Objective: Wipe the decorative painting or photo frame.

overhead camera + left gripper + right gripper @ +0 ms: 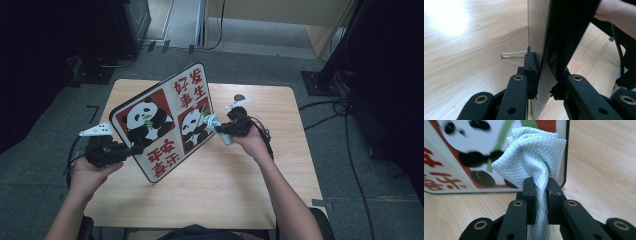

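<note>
Two grips are carrying this job. Nearest me, my left gripper [131,149] is clamping the lower left edge of the panda board [165,120], which is standing tilted on the table [250,170]. I'm judging that hard wiping could twist the board out of that thin hold. At the board's right edge, my right gripper [216,128] is pinching the pale blue cloth [534,157]. Beyond the board, bare tabletop is leaving room.
</note>
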